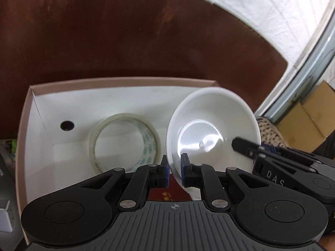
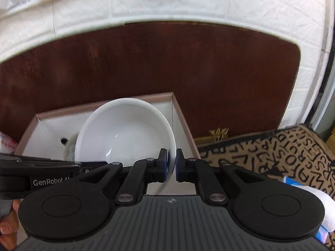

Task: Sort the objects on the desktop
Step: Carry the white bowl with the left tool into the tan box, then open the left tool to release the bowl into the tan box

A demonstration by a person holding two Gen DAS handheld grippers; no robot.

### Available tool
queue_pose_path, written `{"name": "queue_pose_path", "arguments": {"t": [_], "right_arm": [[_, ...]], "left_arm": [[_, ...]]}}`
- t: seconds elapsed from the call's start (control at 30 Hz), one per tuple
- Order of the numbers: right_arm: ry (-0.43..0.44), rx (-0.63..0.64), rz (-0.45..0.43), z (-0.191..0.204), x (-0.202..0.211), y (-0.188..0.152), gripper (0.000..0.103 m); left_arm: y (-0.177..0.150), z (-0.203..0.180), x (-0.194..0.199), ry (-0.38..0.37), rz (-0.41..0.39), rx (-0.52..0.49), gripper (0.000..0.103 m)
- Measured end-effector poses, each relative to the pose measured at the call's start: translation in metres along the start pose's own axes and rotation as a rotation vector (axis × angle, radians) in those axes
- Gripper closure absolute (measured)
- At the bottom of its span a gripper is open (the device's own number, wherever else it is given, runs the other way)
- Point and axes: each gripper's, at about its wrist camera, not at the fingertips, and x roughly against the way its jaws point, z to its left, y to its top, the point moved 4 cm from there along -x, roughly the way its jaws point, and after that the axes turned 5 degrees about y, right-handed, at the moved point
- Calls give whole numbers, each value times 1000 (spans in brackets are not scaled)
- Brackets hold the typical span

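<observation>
**Ana:** White brick-patterned wall (image 2: pixel 167 0) runs behind a dark reddish-brown bench (image 1: pixel 125 41), and on that bench sits an open cardboard box (image 1: pixel 33 108) with a white inside. Agreed?

**Ben:** Agreed. Inside the box, toward its left half, lies a roll of clear tape (image 1: pixel 123 142), flat on the bottom. A small dark hole (image 1: pixel 67 125) shows in the box's left wall.

**Ana:** And the white bowl (image 1: pixel 213 129)?

**Ben:** It is over the right part of the box, tilted, with its hollow facing both cameras. I cannot tell whether it touches the box floor.

**Ana:** Who holds it?

**Ben:** Both. The left gripper (image 1: pixel 174 170) is clamped on the bowl's near-left rim, one blue pad inside the bowl and one outside. The right gripper (image 2: pixel 172 165) pinches the rim on the bowl's right side in the same way.

**Ana:** In the left wrist view the right gripper's black finger reaches in from the right edge, against the bowl.

**Ben:** Yes. To the right of the bench lies a tan cloth with black letters (image 2: pixel 282 154). Brown cardboard cartons (image 1: pixel 309 117) stand farther right, by a metal frame (image 1: pixel 309 67).

**Ana:** A person's fingers (image 2: pixel 8 228) show at the lower left of the right wrist view.
</observation>
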Motion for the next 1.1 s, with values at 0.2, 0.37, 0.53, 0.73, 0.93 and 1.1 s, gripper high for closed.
{"name": "queue_pose_path", "arguments": {"t": [0.2, 0.37, 0.53, 0.73, 0.93, 1.1], "right_arm": [[-47, 54, 55, 6, -15, 5, 92], [-113, 150, 60, 19, -27, 5, 89], [-107, 163, 35, 18, -23, 6, 79], [-26, 117, -2, 15, -4, 7, 49], [39, -8, -33, 9, 23, 2, 28], [85, -88, -28, 7, 40, -13, 12]], "left_arm": [[-3, 3, -14, 27, 1, -15, 97], [-1, 5, -22, 59, 5, -32, 93], [2, 9, -18, 78, -13, -31, 69], [7, 26, 12, 141, -84, 65, 15], [-1, 34, 47, 24, -84, 63, 13], [-15, 21, 81, 50, -123, -11, 0]]}}
